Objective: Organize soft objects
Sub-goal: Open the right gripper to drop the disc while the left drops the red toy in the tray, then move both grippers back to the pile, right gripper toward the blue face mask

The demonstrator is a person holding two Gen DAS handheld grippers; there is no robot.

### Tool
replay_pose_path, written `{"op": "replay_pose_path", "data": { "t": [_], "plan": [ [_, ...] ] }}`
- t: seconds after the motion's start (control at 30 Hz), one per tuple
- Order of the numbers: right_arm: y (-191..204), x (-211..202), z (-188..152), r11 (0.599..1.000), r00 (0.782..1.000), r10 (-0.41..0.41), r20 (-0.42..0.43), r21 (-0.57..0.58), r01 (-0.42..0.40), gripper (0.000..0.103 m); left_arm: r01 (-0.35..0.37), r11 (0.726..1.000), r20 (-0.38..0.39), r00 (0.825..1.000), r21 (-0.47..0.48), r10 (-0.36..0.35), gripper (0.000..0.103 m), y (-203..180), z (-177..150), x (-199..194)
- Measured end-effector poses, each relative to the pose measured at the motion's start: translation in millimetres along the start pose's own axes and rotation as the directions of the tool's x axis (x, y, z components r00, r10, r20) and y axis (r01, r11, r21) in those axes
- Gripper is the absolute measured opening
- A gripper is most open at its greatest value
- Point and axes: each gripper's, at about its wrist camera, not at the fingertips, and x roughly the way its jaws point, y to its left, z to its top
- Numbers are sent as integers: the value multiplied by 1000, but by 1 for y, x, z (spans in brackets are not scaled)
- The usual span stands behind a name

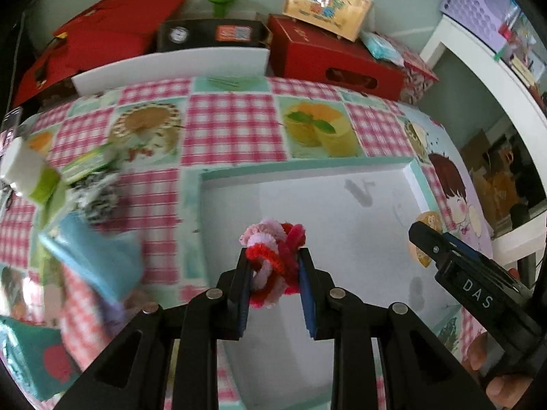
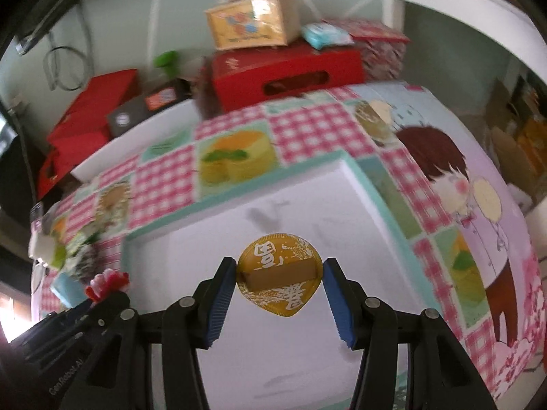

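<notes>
left tongs [image 1: 273, 266] grip chenille tangle [image 1: 273, 256] | right tongs [image 2: 278, 273] clamp gold packet [image 2: 278, 276] | white box [image 1: 342, 205] below

Both wrist views steeply over tray [image 1: 342, 184]

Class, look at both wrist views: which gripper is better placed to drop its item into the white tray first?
Either, roughly. The left gripper holds the pipe-cleaner bundle over the white tray; the right gripper holds the gold packet above it too.

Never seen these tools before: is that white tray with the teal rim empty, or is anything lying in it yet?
Empty as far as visible: the tray floor shows bare white with faint smudges.
</notes>
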Motion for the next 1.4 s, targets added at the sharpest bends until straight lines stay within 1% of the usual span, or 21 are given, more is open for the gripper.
{"op": "replay_pose_path", "data": {
  "t": [0.13, 0.2, 0.33, 0.4, 0.47, 0.6, 0.67, 0.7, 0.73, 0.8, 0.83, 0.87, 0.9, 0.93, 1.07, 1.17, 1.23, 1.33, 1.4],
  "plan": [
    [-18, 11, -2, 999, 999, -31, -26, 24, 32, 55, 17, 1000, -17, 1000, 5, -17, 27, -9, -5, 19],
    [-25, 16, -2, 999, 998, -42, -40, 32, 43, 55, 10, 1000, -22, 1000, 9, -10, 27, -11, -7, 25],
    [-29, 21, -3, 997, 997, -56, -58, 49, 59, 56, 20, 1000, -49, 999, 21, -18, 27, -18, -13, 29],
    [-28, 22, -4, 997, 996, -63, -58, 41, 66, 56, 24, 999, -51, 998, 25, -23, 27, -19, -15, 29],
    [-26, 22, -4, 997, 996, -69, -56, 31, 71, 57, 19, 999, -48, 999, 37, -17, 27, -21, -17, 26],
    [-24, 19, -4, 997, 995, -80, -55, 17, 81, 67, 21, 999, -48, 999, 33, -20, 29, -22, -19, 22],
    [-24, 18, -4, 996, 995, -82, -53, 14, 83, 68, 18, 1000, -54, 998, 21, -16, 36, -18, -20, 20],
    [-24, 18, -3, 996, 995, -84, -51, 15, 85, 70, 15, 1000, -55, 998, 13, -14, 42, -17, -20, 20],
    [-25, 18, -3, 996, 995, -86, -50, 15, 86, 71, 14, 1000, -54, 998, -1, -14, 44, -13, -20, 18],
    [-25, 17, -4, 996, 995, -89, -51, 15, 89, 73, 12, 1000, -54, 998, -23, -14, 45, -7, -18, 17],
    [-24, 17, -4, 996, 994, -92, -50, 11, 93, 73, 11, 999, -52, 999, -38, -13, 48, -2, -17, 15],
    [-23, 16, -3, 995, 994, -97, -48, 6, 97, 74, 9, 999, -47, 999, -53, -12, 52, 2, -16, 12],
    [-21, 16, -3, 995, 994, -99, -45, 0, 99, 74, 6, 998, -40, 999, -70, -8, 62, 8, -15, 10],
    [-20, 15, -3, 995, 994, -98, -41, -6, 98, 74, 1, 996, -29, 1000, -92, -3, 69, 14, -14, 5],
    [-9, 11, -3, 997, 997, -75, -24, -36, 74, 74, -31, 986, 5, 999, -161, 32, 71, 39, -9, -11],
    [-2, 8, -3, 997, 998, -57, -16, -48, 56, 74, -49, 975, 32, 998, -219, 58, 73, 60, -8, -24],
    [5, 7, -3, 997, 999, -47, -9, -59, 46, 74, -70, 964, 44, 995, -257, 84, 79, 76, -9, -33],
    [19, 5, -6, 995, 999, -34, 0, -90, 34, 74, -103, 947, 62, 990, -306, 128, 80, 95, -10, -44],
    [29, 5, -8, 993, 1000, -19, 0, -113, 19, 74, -113, 937, 70, 987, -331, 144, 80, 107, -11, -50]
  ]
}}
